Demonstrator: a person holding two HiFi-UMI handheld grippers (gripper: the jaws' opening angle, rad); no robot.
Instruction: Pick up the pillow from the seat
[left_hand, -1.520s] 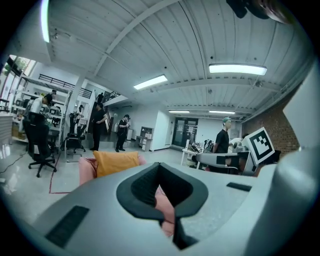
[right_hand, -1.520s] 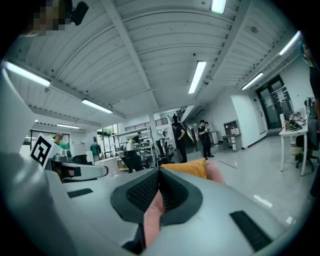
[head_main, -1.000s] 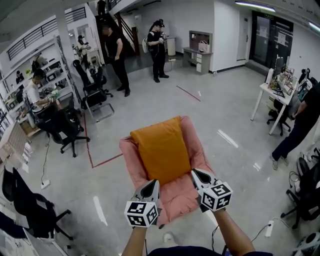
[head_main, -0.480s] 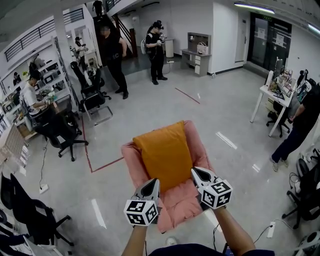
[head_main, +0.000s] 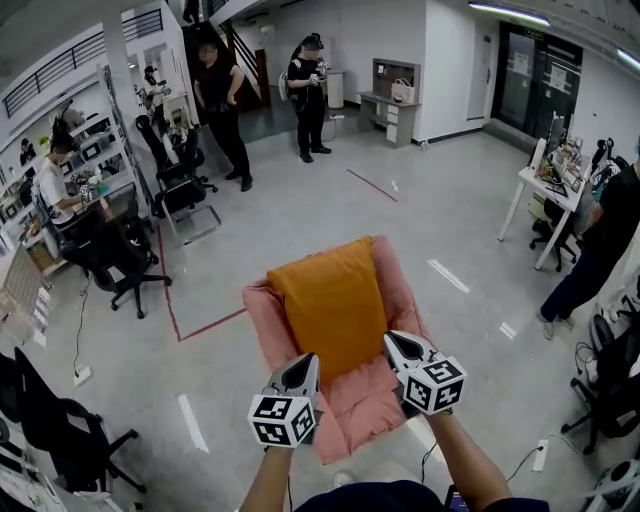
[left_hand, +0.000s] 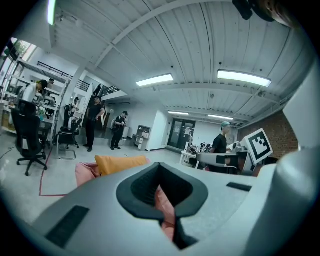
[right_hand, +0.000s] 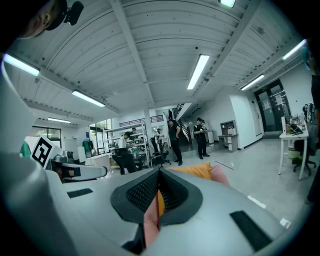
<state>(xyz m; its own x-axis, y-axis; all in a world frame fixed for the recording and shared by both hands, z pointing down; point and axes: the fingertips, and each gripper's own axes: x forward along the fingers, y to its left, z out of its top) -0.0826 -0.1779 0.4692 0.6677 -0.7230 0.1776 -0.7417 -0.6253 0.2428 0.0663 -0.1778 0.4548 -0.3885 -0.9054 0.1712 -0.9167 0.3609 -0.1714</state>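
An orange pillow (head_main: 330, 305) lies tilted along a soft pink seat (head_main: 262, 322) on the floor in the head view. My left gripper (head_main: 306, 362) hovers over the seat's front, just short of the pillow's near edge, jaws shut with nothing held. My right gripper (head_main: 390, 343) sits by the pillow's near right corner, also shut and empty. In the left gripper view the pillow (left_hand: 120, 162) and the seat (left_hand: 86, 172) show beyond the closed left gripper (left_hand: 159, 171). Past the shut right gripper (right_hand: 159, 176), the right gripper view shows the pillow (right_hand: 192, 170).
Black office chairs (head_main: 120, 265) stand at the left by shelves with a seated person. Two people (head_main: 312, 95) stand at the back. Another person (head_main: 600, 250) and a white desk (head_main: 535, 195) are at the right. A red tape line (head_main: 205, 325) and a power strip (head_main: 541, 456) lie on the floor.
Both grippers stay shut and almost still at the seat's front. The view has shifted slightly and a standing person at the back has moved a little.
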